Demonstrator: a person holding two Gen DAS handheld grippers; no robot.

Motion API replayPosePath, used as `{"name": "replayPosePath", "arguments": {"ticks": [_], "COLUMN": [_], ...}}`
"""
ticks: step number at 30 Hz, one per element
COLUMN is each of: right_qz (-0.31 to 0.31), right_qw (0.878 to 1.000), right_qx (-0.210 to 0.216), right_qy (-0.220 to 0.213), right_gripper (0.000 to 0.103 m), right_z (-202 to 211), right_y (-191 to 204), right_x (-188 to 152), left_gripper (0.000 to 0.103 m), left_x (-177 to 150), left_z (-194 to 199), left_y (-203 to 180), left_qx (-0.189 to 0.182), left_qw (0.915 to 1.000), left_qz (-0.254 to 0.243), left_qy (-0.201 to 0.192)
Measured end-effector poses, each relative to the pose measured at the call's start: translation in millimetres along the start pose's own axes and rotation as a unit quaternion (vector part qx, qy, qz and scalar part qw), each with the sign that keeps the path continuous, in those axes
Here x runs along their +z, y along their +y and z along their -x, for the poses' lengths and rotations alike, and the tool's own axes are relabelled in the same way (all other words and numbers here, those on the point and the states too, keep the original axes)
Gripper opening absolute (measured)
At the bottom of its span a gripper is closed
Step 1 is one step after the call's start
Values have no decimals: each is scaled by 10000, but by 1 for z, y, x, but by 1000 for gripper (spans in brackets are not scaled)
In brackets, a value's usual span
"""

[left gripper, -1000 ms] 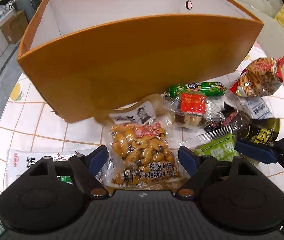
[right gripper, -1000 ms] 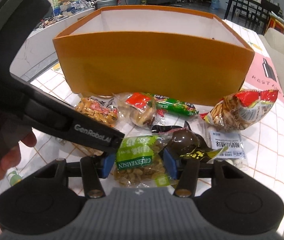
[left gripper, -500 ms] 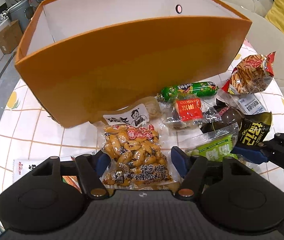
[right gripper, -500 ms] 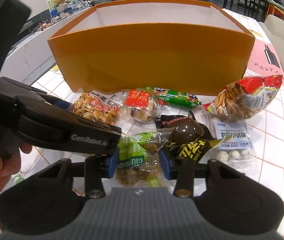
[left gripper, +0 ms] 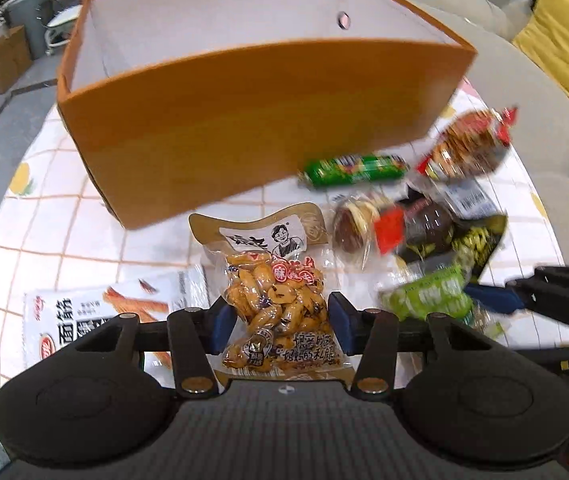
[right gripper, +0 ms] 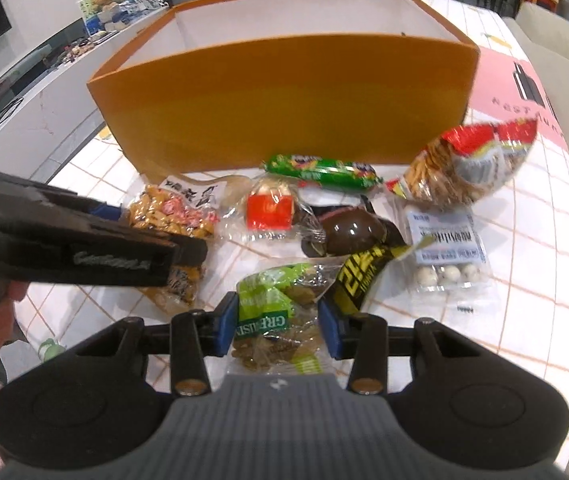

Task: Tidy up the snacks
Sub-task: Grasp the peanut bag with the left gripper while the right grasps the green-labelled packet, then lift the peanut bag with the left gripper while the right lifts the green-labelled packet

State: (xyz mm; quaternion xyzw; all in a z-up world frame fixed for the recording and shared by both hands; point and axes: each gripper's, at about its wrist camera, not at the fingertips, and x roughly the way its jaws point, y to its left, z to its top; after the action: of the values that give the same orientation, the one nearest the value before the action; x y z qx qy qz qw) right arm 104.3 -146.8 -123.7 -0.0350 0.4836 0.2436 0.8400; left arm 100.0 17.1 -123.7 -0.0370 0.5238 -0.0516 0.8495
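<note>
Tablecloth (left gripper: 64, 240) crowded: orange box (left gripper: 244, 120) behind peanut pack (left gripper: 280, 312), raisin pack (right gripper: 276, 320).

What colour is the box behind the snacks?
The box is orange outside, white inside; the right wrist view shows it best.

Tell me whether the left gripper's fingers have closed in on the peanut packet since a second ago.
Yes. The left gripper has narrowed: its blue pads now press the sides of the peanut packet, which lies in front of the orange box.
</note>
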Motion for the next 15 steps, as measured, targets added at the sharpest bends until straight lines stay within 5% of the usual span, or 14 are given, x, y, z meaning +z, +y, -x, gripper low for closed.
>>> {"name": "replayPosePath", "arguments": {"ticks": [15], "right_qz": [67], "right_qw": [9997], "right_qx": [33], "right_qy": [235], "right_gripper": [41], "right_z": [-1], "right_y": [3], "right_x": [-8], "left_gripper": [59], "left_x": [-5], "left_z": [-6], "left_y": [-10], "left_qx": [-180], "left_qw": [9992], "left_qz": [-185], "left_qy": [292]}}
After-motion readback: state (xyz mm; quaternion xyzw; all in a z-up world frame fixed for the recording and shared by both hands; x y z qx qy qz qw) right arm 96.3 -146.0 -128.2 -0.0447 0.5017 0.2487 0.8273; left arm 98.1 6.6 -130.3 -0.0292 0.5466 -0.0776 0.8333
